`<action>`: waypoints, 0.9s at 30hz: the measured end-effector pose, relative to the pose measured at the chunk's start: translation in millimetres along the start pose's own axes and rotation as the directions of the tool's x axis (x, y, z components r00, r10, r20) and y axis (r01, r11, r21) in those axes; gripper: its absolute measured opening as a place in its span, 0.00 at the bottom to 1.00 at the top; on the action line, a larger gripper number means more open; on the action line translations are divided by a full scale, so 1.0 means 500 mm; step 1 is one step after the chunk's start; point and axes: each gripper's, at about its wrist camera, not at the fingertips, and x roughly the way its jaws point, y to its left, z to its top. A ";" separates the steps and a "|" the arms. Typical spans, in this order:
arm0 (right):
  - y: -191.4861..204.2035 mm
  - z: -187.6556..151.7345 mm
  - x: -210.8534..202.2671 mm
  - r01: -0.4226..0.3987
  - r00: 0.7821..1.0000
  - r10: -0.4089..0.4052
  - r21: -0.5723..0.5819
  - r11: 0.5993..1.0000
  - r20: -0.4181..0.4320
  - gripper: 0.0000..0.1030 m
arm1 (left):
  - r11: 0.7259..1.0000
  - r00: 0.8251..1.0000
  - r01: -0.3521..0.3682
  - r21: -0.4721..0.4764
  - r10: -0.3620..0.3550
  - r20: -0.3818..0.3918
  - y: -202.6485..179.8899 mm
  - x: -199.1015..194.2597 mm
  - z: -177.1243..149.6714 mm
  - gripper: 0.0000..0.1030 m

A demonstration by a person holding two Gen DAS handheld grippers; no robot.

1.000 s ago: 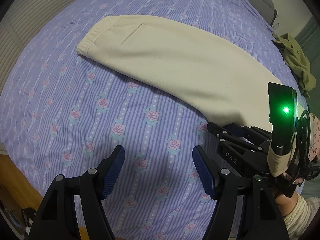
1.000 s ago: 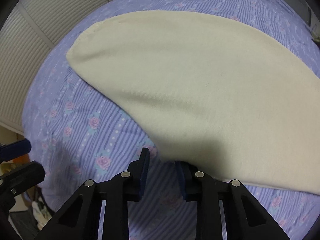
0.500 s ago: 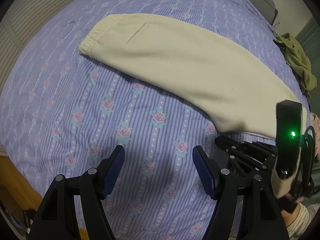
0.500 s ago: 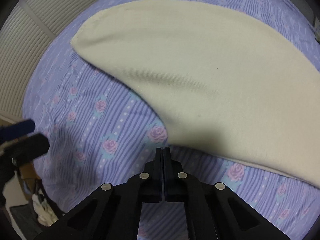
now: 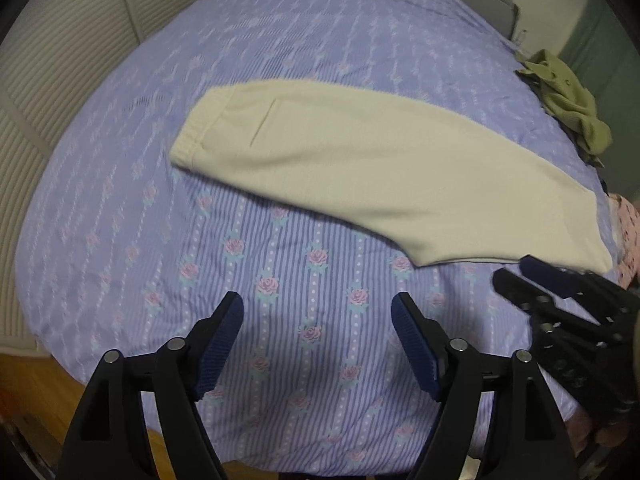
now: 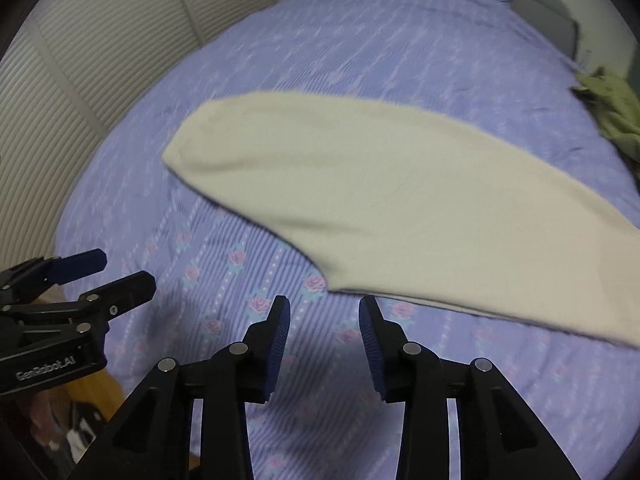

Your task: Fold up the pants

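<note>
Cream pants (image 5: 372, 164) lie flat on the bed, folded lengthwise, waistband at the left and leg hem at the right; they also show in the right wrist view (image 6: 400, 208). My left gripper (image 5: 318, 342) is open and empty, above the bedspread in front of the pants. My right gripper (image 6: 324, 340) is open and empty, just short of the pants' near edge. The right gripper shows at the right of the left wrist view (image 5: 568, 308); the left gripper shows at the left of the right wrist view (image 6: 64, 296).
The bed has a lilac striped floral cover (image 5: 280, 280). An olive green garment (image 5: 568, 100) lies crumpled at the far right. Slatted closet doors (image 5: 60, 60) stand to the left. Wooden floor (image 5: 36, 392) shows below the bed's near edge.
Both grippers have pulled back from the pants. The right gripper, shut half a second ago, has opened. The left gripper has stayed open.
</note>
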 end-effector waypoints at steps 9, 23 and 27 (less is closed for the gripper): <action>-0.044 -0.036 -0.197 0.107 0.986 -0.125 0.160 0.981 0.107 0.59 | 0.979 0.994 0.079 0.190 -0.093 0.064 -0.054 -0.116 0.001 0.88; -0.126 -0.117 -0.334 0.187 0.954 -0.255 0.349 0.918 0.159 0.70 | 0.931 0.981 0.080 0.357 -0.137 0.139 -0.177 -0.202 -0.008 0.92; -0.183 -0.134 -0.371 0.185 0.945 -0.268 0.370 0.910 0.188 0.71 | 0.920 0.972 0.052 0.389 -0.136 0.191 -0.263 -0.236 -0.009 0.96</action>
